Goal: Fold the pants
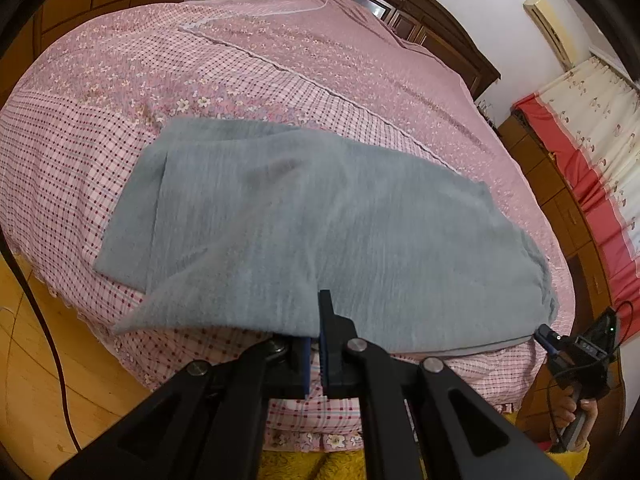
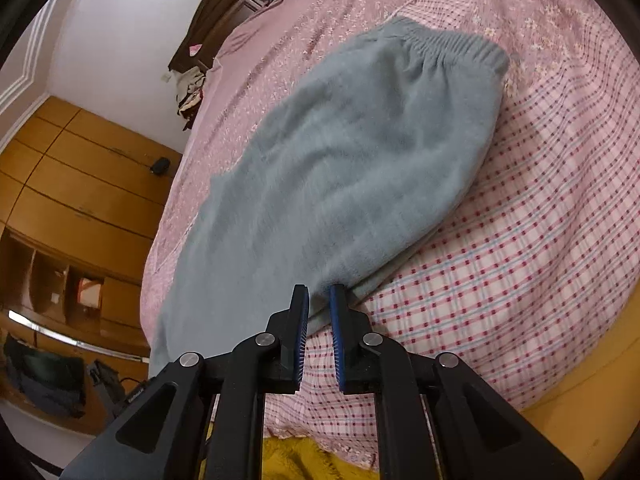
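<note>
Grey pants (image 1: 312,216) are laid flat on a pink bed, with a gripper at each near edge.

The pants (image 2: 320,168) are spread across the near part of the checked and flowered bedspread (image 1: 72,152); the elastic waistband (image 2: 452,46) is seen at the far end in the right wrist view; the cuff end is folded over at the left in the left wrist view; the near hem is pinched by the left gripper (image 1: 316,320), whose blue-padded fingers are closed narrowly on the fabric (one finger is hidden under the cloth); the right gripper (image 2: 319,300) is set at the near edge of the pants with a narrow gap between its fingers, and whether cloth is held cannot be told; a dark wooden headboard (image 1: 452,36) is seen at the far side, a red-edged curtain (image 1: 580,136) at the right.
</note>
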Tool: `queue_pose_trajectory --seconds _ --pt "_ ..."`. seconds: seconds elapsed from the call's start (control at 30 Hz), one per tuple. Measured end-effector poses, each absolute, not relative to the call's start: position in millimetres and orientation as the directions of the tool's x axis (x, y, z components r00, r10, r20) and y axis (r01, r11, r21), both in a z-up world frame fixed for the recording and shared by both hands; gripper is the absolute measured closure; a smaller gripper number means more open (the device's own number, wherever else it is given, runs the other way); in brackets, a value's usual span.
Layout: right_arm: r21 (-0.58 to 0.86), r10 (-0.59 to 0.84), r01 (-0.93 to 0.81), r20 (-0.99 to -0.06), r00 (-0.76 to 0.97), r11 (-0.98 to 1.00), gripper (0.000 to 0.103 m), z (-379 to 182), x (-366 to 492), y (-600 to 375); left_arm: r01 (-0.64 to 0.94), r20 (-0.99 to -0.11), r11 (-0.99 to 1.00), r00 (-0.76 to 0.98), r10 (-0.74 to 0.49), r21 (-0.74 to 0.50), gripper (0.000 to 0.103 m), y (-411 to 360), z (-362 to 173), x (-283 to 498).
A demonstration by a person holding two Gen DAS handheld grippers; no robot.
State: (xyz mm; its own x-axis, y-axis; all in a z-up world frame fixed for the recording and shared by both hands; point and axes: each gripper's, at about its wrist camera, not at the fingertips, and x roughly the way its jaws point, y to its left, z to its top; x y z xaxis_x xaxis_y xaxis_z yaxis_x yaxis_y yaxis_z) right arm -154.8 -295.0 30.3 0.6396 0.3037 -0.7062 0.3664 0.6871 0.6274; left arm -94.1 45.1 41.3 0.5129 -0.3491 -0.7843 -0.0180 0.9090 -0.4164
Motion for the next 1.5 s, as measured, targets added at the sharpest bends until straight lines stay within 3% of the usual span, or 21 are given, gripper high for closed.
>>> queue_pose_trajectory --seconds 0.5,0.6,0.77,1.17,1.33,1.5 --pt "0.654 0.313 0.371 -0.687 0.656 0.659 0.091 26.0 -139.5 -295.3 -0.020 -0.778 0.901 0.513 -0.362 -0.433 0.100 47.7 40.7 -95.0" --pt "0.640 0.290 0.350 -0.679 0.675 0.684 0.099 33.8 -141.5 -289.8 -0.019 -0.778 0.901 0.513 -0.362 -0.432 0.100 47.8 40.8 -94.9" --pt "0.644 0.278 0.319 -0.651 0.707 0.695 0.100 50.8 -156.8 -289.0 -0.001 -0.772 0.910 0.530 -0.352 -0.415 0.100 47.2 49.8 -99.9" --pt "0.579 0.258 0.376 -0.731 0.631 0.723 0.100 19.2 -151.5 -292.8 -0.008 -0.784 0.899 0.494 -0.376 -0.437 0.100 55.2 42.3 -107.1" --pt "0.472 0.196 0.334 -0.769 0.608 0.816 0.098 48.2 -142.9 -274.2 -0.015 -0.778 0.912 0.528 -0.342 -0.411 0.084 72.4 58.5 -120.7" --pt "0.375 0.138 0.265 -0.768 0.625 0.888 0.092 79.6 -132.3 -251.4 -0.071 -0.766 0.924 0.586 -0.266 -0.375 0.078 104.7 73.7 -133.8"
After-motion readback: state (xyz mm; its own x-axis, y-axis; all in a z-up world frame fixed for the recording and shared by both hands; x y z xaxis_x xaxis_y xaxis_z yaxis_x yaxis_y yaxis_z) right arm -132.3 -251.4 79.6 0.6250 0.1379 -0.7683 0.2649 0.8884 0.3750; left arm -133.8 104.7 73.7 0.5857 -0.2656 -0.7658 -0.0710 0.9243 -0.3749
